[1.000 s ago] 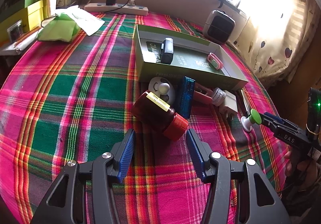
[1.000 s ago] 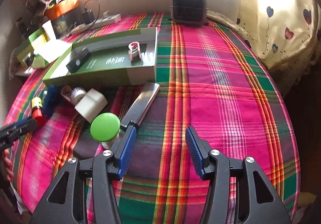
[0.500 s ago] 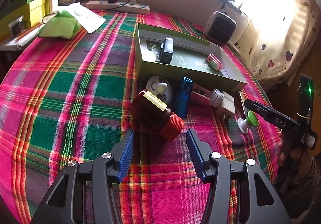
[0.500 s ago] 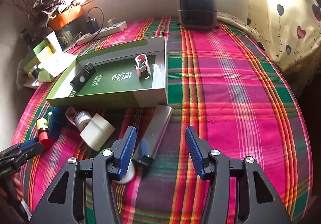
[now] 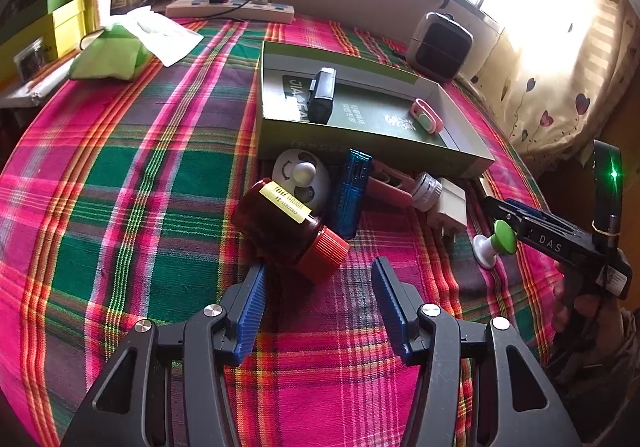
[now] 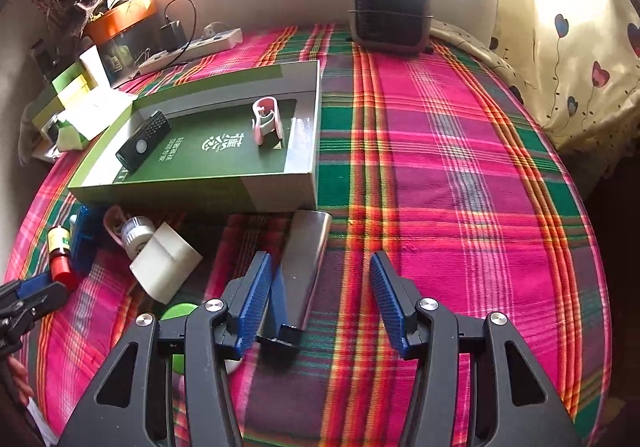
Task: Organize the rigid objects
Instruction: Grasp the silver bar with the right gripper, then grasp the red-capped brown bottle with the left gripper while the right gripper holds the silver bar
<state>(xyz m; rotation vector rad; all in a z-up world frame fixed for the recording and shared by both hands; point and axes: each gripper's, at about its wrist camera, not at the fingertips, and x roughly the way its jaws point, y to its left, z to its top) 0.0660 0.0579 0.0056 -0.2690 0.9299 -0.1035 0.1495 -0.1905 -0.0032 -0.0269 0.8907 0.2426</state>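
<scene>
A green open box (image 5: 280, 119) (image 6: 280, 191) holds a black device (image 5: 324, 95) (image 6: 144, 141) and a pink clip (image 5: 426, 115) (image 6: 266, 119). In front of it lie a brown red-capped bottle (image 5: 284, 223), a white round item (image 5: 302, 177), a blue case (image 5: 352, 193), a white plug (image 5: 450, 209) (image 6: 164, 265), a green-topped knob (image 5: 494, 243) (image 6: 178, 313) and a grey flat bar (image 6: 304, 267). My left gripper (image 5: 318, 311) is open, just short of the bottle. My right gripper (image 6: 316, 299) is open over the bar's near end.
A power strip (image 5: 230, 11) (image 6: 192, 49) and a small heater (image 5: 440, 45) (image 6: 390, 11) stand at the back of the plaid tablecloth (image 5: 120, 175) (image 6: 460, 167). Green and yellow boxes (image 5: 68, 23) and a green cloth (image 5: 110, 61) are at the back left.
My right gripper has moved forward past the green knob and now sits over the grey bar. My left gripper has edged closer to the bottle. Both stay open.
</scene>
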